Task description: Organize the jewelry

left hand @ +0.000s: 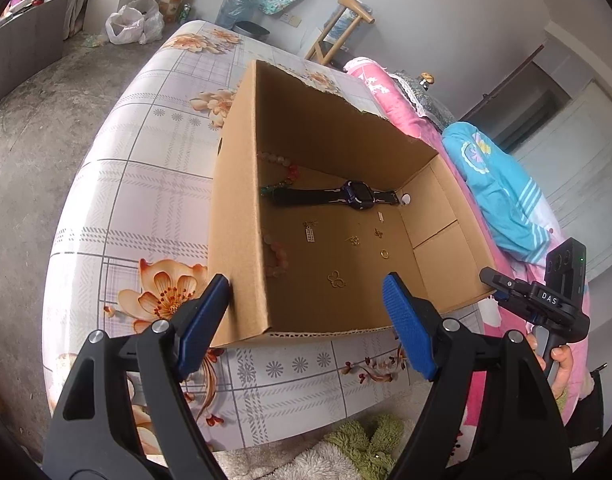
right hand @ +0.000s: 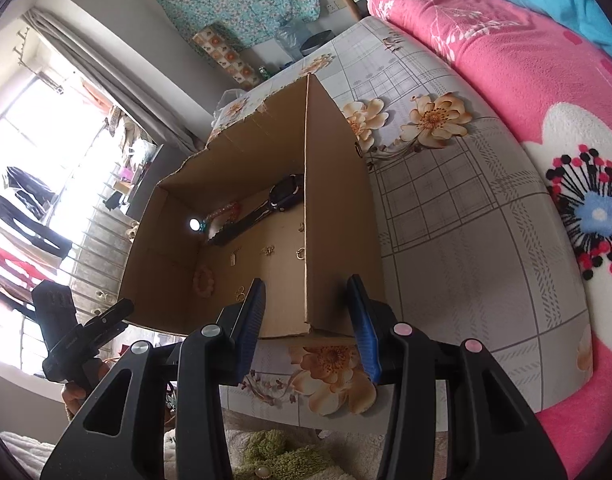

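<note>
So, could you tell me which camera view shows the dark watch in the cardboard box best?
The left wrist view: the watch lies fully visible across the cardboard box floor, strap and face unobstructed. In the right wrist view the watch is partly cut off by the box's near wall.

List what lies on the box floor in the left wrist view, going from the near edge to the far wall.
Butterfly charm → gold ring → ladder-shaped charm → watch → bead bracelet, partly hidden by the side wall of the cardboard box.
</note>
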